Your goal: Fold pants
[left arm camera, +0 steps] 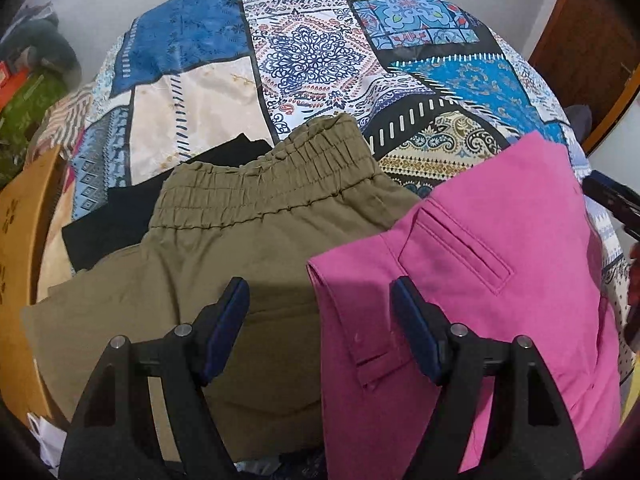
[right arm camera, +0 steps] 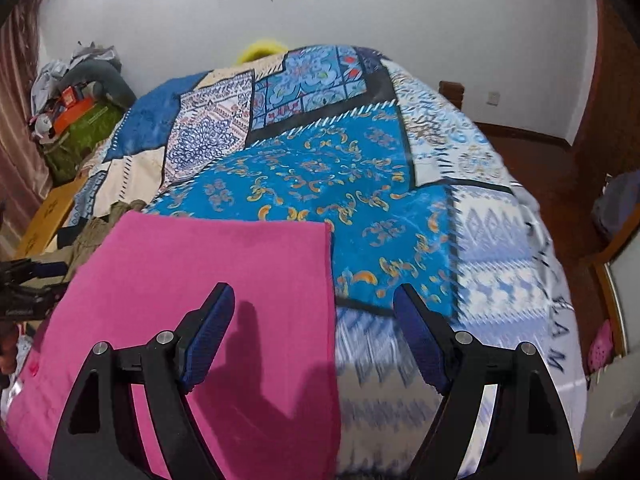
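Both tools idle, nothing gripped: left gripper (left arm camera: 320, 312) has its jaws wide over the seam where the pink pants (left arm camera: 480, 280) overlap the olive pants (left arm camera: 224, 248); right gripper (right arm camera: 314, 316) is equally wide, straddling the pink pants' right edge. Landmark is the pink pants: they lie flat on the patchwork bedspread (right arm camera: 320, 184) at the bed's near end, looking already folded at least once (straight far edge in the right view, back pocket up in the left). Olive pants sit just left of them, partly tucked under, elastic waistband toward the far side; a black garment (left arm camera: 104, 224) pokes out left of the olive pair. My read: between grasps, either a last fold on the pink or starting the olive. Next move needs each gripper down on a corner or hem, pinching one layer stack only. Risk: the overlap, grabbing both garments at once. Cardboard box (left arm camera: 24, 240) further left, out of the way.
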A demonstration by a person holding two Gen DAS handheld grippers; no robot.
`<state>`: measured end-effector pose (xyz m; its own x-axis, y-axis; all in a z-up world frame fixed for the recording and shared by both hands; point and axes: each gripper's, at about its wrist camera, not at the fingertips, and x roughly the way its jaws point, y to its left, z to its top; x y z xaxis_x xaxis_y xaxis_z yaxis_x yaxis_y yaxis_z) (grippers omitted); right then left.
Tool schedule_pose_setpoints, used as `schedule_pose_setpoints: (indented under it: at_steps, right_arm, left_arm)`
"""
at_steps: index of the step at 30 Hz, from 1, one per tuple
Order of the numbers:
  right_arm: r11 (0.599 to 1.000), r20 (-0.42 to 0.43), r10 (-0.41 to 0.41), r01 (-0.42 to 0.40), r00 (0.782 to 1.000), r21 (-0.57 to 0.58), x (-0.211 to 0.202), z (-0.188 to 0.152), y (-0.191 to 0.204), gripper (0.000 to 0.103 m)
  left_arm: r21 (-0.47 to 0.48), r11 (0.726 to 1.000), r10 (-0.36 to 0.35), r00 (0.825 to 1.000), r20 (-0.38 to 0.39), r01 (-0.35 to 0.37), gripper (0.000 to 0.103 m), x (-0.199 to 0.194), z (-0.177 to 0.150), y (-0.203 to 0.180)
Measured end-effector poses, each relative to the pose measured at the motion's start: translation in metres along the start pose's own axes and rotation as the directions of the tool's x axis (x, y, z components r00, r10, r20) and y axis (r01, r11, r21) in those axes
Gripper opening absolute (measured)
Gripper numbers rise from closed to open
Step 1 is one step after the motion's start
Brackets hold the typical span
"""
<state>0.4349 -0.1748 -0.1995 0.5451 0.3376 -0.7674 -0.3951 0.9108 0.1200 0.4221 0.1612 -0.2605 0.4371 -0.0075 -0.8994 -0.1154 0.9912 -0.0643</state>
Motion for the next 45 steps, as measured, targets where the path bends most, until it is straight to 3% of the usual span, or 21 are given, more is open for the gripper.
schedule_pose_setpoints:
  at_steps: [4, 8, 10, 12, 14, 17, 22, 28, 33, 45]
  right_arm:
    - [1.0, -0.016, 0.012, -0.012, 1.0, 0.0, 0.023, 0.009, 0.0, 0.073]
    - [0.998, -0.023, 0.046, -0.045, 0.999, 0.045, 0.034, 0.015, -0.002, 0.063]
    - [0.997, -0.027, 0.057, -0.056, 0.998, 0.056, 0.034, 0.018, -0.001, 0.051]
    - [0.998, -0.026, 0.048, -0.047, 0.999, 0.034, 0.032, 0.019, 0.004, 0.025]
    - [1.0, -0.031, 0.018, -0.019, 0.999, -0.012, 0.029, 0.021, 0.013, 0.005]
    - [0.997, -0.021, -0.025, 0.024, 0.999, -0.078, 0.017, 0.019, 0.023, 0.003]
    - [0.999, 0.065, -0.007, 0.01, 0.998, -0.051, -0.028, 0.016, 0.023, 0.003]
    - [0.997, 0.177, -0.023, 0.036, 0.984, -0.074, -0.101, 0.02, 0.025, 0.003]
    - [0.997, 0.245, -0.011, 0.028, 0.969, -0.069, -0.155, 0.012, 0.03, 0.003]
    - [0.997, 0.279, 0.014, 0.006, 0.96, -0.071, -0.223, -0.052, 0.047, 0.003]
  left_arm:
    - [-0.048, 0.992, -0.12, 0.993, -0.01, 0.119, 0.041, 0.002, 0.0, 0.004]
    - [-0.039, 0.994, -0.101, 0.995, 0.005, 0.101, 0.033, 0.0, 0.0, -0.006]
    - [-0.039, 0.995, -0.095, 0.995, 0.006, 0.095, 0.025, -0.001, 0.002, -0.009]
    - [-0.031, 0.997, -0.071, 0.997, 0.009, 0.071, 0.017, -0.003, 0.003, -0.012]
    - [-0.01, 0.999, -0.04, 0.999, 0.023, 0.041, 0.014, -0.008, 0.004, -0.018]
    - [0.016, 1.0, 0.013, 0.999, 0.047, -0.014, 0.012, -0.018, 0.004, -0.024]
    - [0.044, 0.997, 0.058, 0.989, 0.133, -0.065, 0.011, -0.059, 0.004, -0.029]
    - [0.064, 0.997, 0.016, 0.971, 0.239, -0.032, 0.011, -0.13, -0.001, -0.038]
    - [0.125, 0.99, 0.024, 0.954, 0.3, -0.065, 0.011, -0.174, -0.021, -0.055]
    - [0.19, 0.981, -0.031, 0.941, 0.337, -0.036, 0.011, -0.229, -0.097, -0.062]
